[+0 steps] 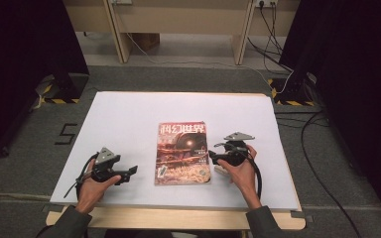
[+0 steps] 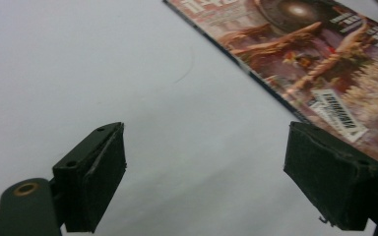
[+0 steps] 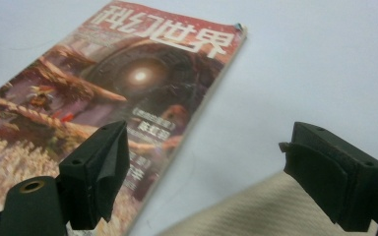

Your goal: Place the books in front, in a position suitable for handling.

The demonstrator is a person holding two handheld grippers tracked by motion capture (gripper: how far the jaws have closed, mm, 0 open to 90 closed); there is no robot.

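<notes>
Lay flat and closed mid-table (image 1: 129,114): magazine (image 1: 182,153) (cover up, title at the far end). Flanked it, left gripper (image 1: 133,171) off its left edge, right gripper (image 1: 210,155) at its right edge. Stood wide apart, both sets of jaws, gripping nothing.

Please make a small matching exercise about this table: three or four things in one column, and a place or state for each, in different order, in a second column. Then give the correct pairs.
Things:
1. magazine
2. left tongs
3. right tongs
4. white sheet

Places or states:
A. open, beside the cover's right edge
B. spread over the tabletop
C. closed, flat in the middle of the table
D. open, apart from the cover, on its left side

Pairs: 1-C, 2-D, 3-A, 4-B
</notes>
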